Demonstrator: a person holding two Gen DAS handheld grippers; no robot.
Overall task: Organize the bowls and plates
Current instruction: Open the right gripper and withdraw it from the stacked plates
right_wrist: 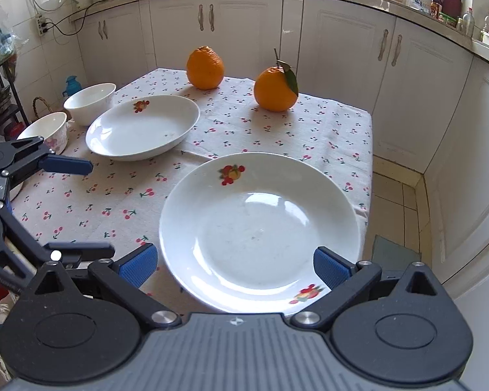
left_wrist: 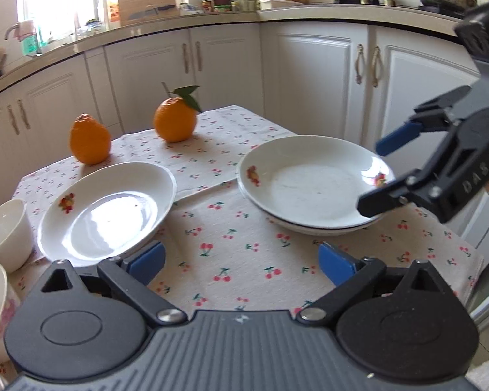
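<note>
A stack of white fruit-print plates [left_wrist: 313, 185] sits at the right of the cherry-print tablecloth [left_wrist: 238, 254]; the top plate [right_wrist: 260, 231] fills the right wrist view. A single white plate [left_wrist: 107, 208] lies to the left and also shows in the right wrist view [right_wrist: 143, 127]. White bowls [left_wrist: 3, 228] stand at the table's left edge, also in the right wrist view [right_wrist: 89, 102]. My left gripper [left_wrist: 241, 264] is open and empty over the cloth, near the single plate's rim. My right gripper [right_wrist: 234, 265] is open, its fingers on either side of the stack's near rim, above it.
Two oranges [left_wrist: 89, 143] [left_wrist: 175, 123] stand at the far side of the table. White kitchen cabinets [left_wrist: 309, 75] and a counter surround the table. The table's right edge drops to the tiled floor [right_wrist: 397, 202].
</note>
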